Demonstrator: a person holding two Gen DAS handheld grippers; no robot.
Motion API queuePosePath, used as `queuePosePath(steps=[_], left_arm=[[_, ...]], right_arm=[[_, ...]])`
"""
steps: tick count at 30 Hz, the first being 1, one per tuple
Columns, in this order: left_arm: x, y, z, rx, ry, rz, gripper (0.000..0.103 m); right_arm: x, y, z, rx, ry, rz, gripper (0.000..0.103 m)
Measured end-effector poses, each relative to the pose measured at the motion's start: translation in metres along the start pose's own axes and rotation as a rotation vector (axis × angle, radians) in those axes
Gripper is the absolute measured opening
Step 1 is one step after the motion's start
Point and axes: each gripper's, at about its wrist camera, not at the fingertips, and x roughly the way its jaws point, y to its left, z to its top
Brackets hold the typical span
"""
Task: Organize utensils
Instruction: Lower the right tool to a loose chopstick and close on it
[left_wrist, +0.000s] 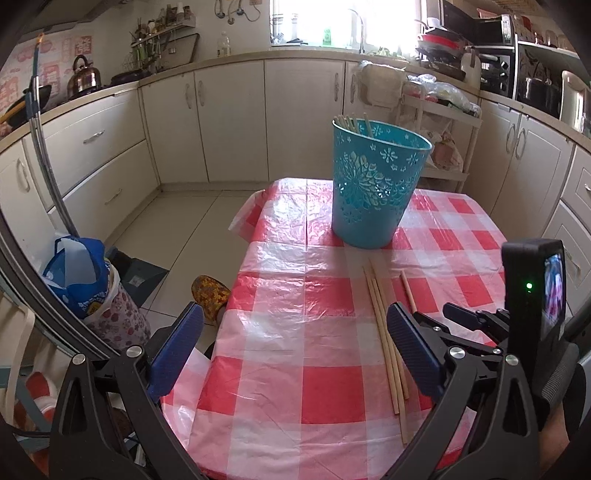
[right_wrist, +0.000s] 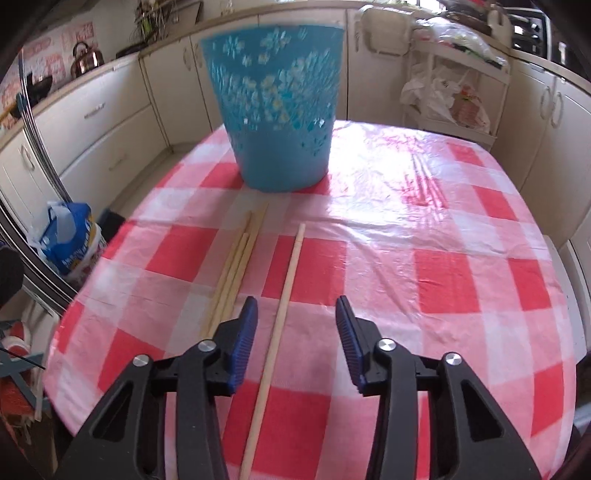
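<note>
Item: loose chopsticks on the checked tablecloth (right_wrist: 424, 280), to go into the blue perforated basket (left_wrist: 373, 192), which stands upright further back on the table and already holds several sticks. Single chopstick (right_wrist: 280, 317) lies between the pads of the right gripper (right_wrist: 297, 343), nearer its left pad; neither pad touches it, so the jaws stand apart with nothing gripped. A bundle of three chopsticks (right_wrist: 236, 266) lies just beside that left pad, on its outer side. Risks, as judged: the thin round stick may roll or skid on the glossy plastic sheet as the pads close — an off-centre close would push it sideways before pinching; the left pad may also nudge the bundle; pressing low could drag and wrinkle the cloth. Pose: right gripper tilted steeply down at the table, low over the stick. Left gripper (left_wrist: 295, 350) — jaws wide, empty, angled down over the near table edge, the bundle beside its right pad.
</note>
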Motion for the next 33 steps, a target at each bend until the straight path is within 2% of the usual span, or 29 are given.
queuePosePath(steps=[3,4,7,14,19,26,33], left_arm=[[0.019,-0.007,0.001,0.024,0.024,-0.013,0.095],[0.028,-0.012,0.003,0.034,0.037,-0.021,0.095],[0.054,-0.024,0.007,0.061,0.070,-0.035,0.095],[0.107,-0.053,0.010,0.125,0.166,-0.040,0.085],[0.129,-0.057,0.004,0.146,0.229,-0.024,0.082],[0.129,-0.055,0.004,0.153,0.224,-0.026,0.082],[0.135,-0.061,0.005,0.178,0.233,-0.024,0.080]], right_arm=[[0.009,0.001,0.002,-0.037,0.016,-0.019,0.026],[0.010,-0.001,0.002,-0.042,0.019,-0.017,0.019],[0.008,-0.014,0.002,-0.036,0.016,-0.040,0.013],[0.004,-0.051,-0.002,0.035,0.008,-0.035,0.013],[0.003,-0.053,-0.002,0.054,0.000,-0.014,0.015],[0.004,-0.054,-0.001,0.068,-0.004,-0.004,0.015],[0.006,-0.051,0.001,0.058,-0.002,-0.004,0.024]])
